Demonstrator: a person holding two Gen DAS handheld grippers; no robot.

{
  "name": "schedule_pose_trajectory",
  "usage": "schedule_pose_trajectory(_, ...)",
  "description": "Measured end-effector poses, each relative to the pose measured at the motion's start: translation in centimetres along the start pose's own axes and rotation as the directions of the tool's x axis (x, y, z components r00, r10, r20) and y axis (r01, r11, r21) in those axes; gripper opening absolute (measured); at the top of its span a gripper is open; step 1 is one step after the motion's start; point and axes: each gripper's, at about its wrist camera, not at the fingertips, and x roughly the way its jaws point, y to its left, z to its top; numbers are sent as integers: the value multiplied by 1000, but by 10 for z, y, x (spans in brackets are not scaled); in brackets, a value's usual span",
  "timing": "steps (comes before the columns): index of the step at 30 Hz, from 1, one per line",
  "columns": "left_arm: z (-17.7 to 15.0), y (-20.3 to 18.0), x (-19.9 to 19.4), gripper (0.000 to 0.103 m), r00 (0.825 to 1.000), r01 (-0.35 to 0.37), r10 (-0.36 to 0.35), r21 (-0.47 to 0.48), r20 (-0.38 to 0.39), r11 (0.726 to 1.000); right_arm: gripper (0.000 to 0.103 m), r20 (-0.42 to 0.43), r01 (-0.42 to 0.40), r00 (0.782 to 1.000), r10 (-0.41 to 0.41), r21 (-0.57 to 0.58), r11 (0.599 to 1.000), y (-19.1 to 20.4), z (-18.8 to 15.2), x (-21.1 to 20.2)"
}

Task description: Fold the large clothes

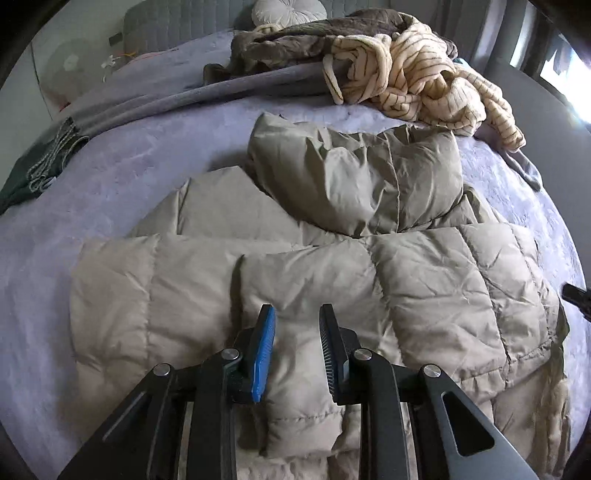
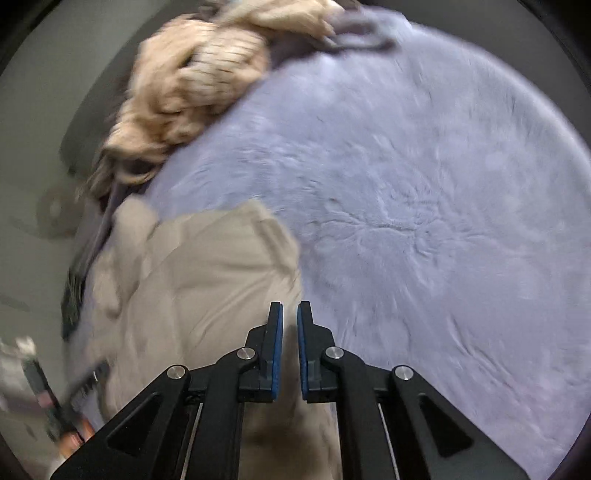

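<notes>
A beige quilted puffer jacket [image 1: 369,280] lies on the lavender bed cover [image 1: 122,177], its hood bunched at the far end and a sleeve laid across the body. My left gripper [image 1: 297,317] is open, its fingers straddling a fold of the jacket without pinching it. In the blurred right wrist view, the jacket [image 2: 199,280] lies at the lower left. My right gripper [image 2: 290,314] has its jaws nearly together with a narrow gap, and jacket cloth runs between the pads. The right gripper's tip shows at the left wrist view's right edge [image 1: 576,295].
A cream striped garment [image 1: 424,81] and a brown garment [image 1: 295,40] are heaped at the far side of the bed, with a grey blanket [image 1: 184,99] and a round pillow [image 1: 288,11]. The striped garment [image 2: 192,85] also shows in the right wrist view. The bed edge drops off at the left there.
</notes>
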Motion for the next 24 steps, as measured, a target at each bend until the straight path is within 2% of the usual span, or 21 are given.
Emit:
schedule_pose_trajectory(3,-10,6,24,27,996,-47,47,3,-72,999,7,-45,-15,999,12,-64,998,10,-19,0)
schedule_pose_trajectory(5,-16,11,31,27,998,-27,27,-10,-55,1000,6,-91,8,996,-14,-66,998,5,-28,18)
schedule_pose_trajectory(7,-19,10,30,27,998,-40,40,5,-54,999,5,-122,-17,992,15,-21,1000,-6,-34,36)
schedule_pose_trajectory(11,-18,4,24,27,995,-78,80,40,-59,996,2,-108,-28,994,30,18,999,-14,-35,28)
schedule_pose_trajectory(14,-16,6,7,27,991,-114,115,21,-62,993,11,-109,32,993,-34,-12,999,-12,-39,11)
schedule_pose_trajectory(15,-18,8,-1,27,991,-119,120,13,-59,993,11,-111,41,993,-42,-16,999,-14,-42,2)
schedule_pose_trajectory(20,-31,8,-36,27,990,-126,125,-3,-66,992,12,-138,10,990,-4,43,999,-33,-66,-28)
schedule_pose_trajectory(24,-59,4,-65,27,987,-133,132,-8,-90,991,21,-179,-2,984,13,61,998,-36,-85,-36)
